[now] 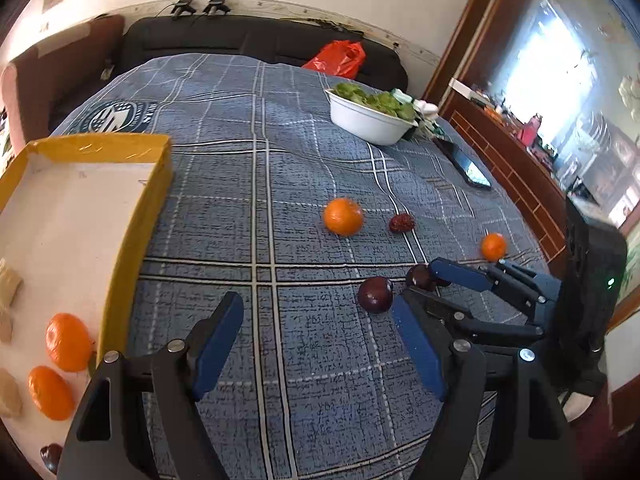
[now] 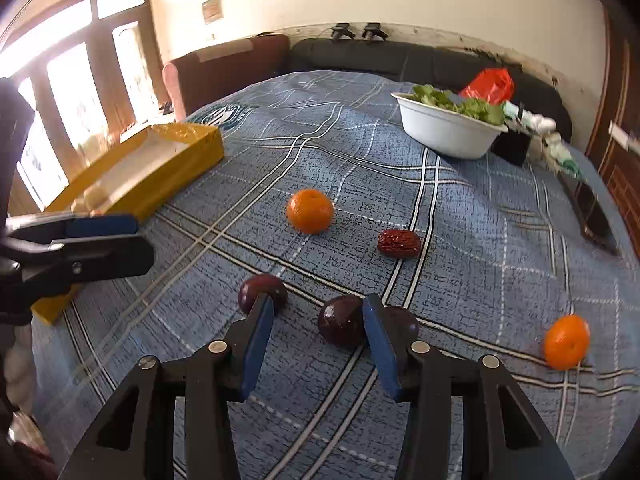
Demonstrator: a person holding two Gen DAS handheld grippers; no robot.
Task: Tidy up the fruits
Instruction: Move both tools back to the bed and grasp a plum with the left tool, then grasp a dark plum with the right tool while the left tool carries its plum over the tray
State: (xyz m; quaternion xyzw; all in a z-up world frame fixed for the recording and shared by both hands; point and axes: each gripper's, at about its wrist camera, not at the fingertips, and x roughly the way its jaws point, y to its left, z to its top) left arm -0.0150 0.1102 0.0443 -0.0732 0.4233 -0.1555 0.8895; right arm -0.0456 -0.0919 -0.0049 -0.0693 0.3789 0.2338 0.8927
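A yellow box (image 1: 132,216) at the left holds two oranges (image 1: 68,342), pale pieces and a dark fruit. It also shows in the right wrist view (image 2: 168,172). On the blue plaid cloth lie an orange (image 1: 343,217), a red date (image 1: 401,222), a small orange (image 1: 493,246) and dark plums (image 1: 375,294). My left gripper (image 1: 318,314) is open and empty over the cloth. My right gripper (image 2: 318,316) is open, low over the plums: one plum (image 2: 340,326) lies between its fingers, one (image 2: 262,290) behind the left finger, one (image 2: 400,322) behind the right finger.
A white bowl of greens (image 1: 368,118) stands at the far right, with a red bag (image 1: 338,58) and dark sofa behind. A black phone (image 1: 466,164) lies near the cloth's right edge. A wooden cabinet runs along the right.
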